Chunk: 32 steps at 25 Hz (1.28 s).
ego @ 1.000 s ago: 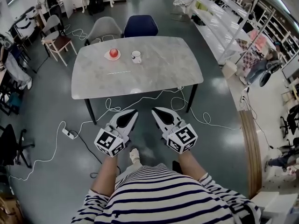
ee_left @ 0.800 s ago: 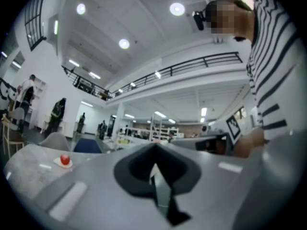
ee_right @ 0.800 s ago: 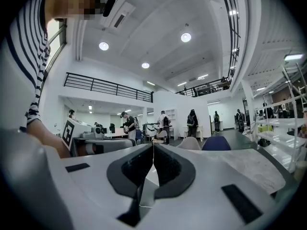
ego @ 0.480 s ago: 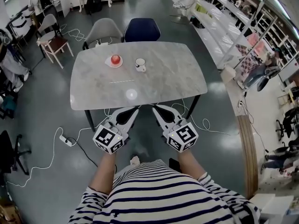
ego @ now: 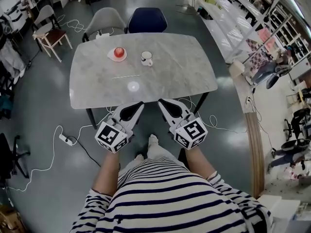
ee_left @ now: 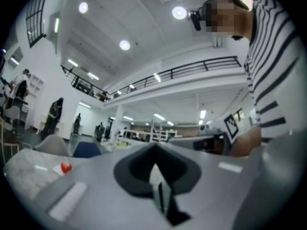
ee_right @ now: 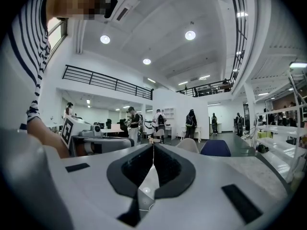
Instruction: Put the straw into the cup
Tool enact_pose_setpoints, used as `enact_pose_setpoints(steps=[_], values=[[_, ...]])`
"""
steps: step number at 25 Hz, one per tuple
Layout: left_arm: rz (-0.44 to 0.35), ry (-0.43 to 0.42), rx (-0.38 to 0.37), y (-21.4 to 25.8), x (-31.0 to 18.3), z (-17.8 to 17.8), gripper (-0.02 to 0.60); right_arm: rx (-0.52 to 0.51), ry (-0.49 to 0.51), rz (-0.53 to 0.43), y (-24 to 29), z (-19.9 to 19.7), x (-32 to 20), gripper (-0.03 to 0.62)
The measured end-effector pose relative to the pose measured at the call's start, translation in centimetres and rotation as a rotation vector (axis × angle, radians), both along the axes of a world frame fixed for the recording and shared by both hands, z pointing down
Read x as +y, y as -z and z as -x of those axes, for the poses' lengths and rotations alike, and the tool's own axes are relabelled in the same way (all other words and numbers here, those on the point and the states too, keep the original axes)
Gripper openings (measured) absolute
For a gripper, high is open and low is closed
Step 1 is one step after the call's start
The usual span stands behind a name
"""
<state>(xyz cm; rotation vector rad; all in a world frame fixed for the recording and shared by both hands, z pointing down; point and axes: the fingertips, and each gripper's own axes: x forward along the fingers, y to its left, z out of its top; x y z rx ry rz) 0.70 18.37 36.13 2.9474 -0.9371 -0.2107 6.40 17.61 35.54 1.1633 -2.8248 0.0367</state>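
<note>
At table's [ego: 187,76] edge hover left tongs [ego: 139,104], right tongs [ego: 161,102].

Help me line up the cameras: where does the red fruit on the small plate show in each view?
Head view: red fruit at the far left of the table, left of the cup.
Left gripper view: low, near the left edge.
Right gripper view: not in it.
Shared landmark: blue chair, low left in the left gripper view, right of centre in the right gripper view.

Open lab hall: mezzanine railing [ee_right: 105,83], shelving racks [ego: 226,21], power strip [ego: 64,139] on floor.
</note>
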Motion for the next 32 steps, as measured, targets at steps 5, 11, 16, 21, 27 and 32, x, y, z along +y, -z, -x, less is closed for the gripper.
enact_pose_setpoints(steps=[5,11,16,21,27,32], values=[[0.002,0.01,0.028,0.3,-2.5,0.3,0.006,0.011,0.009,-0.007,-0.1,-0.3,-3.2,0.006],[-0.008,0.038,0.002,0.6,-8.5,0.8,0.006,-0.016,0.025,0.001,-0.3,-0.7,-9.7,0.006],[0.004,0.05,-0.019,-0.1,-14.7,0.1,0.006,-0.003,0.062,0.016,-1.2,-0.7,-15.9,0.006],[0.008,0.063,-0.042,0.5,-19.8,-1.0,0.006,0.003,0.1,0.033,-0.8,-1.1,-21.4,0.006],[0.012,0.094,-0.06,0.7,-24.5,-1.4,0.007,0.018,0.167,0.02,-0.8,-0.9,-25.9,0.006],[0.019,0.121,-0.085,0.1,-27.7,-1.3,0.006,0.027,0.2,0.025,-1.5,-0.8,-29.1,0.006]])
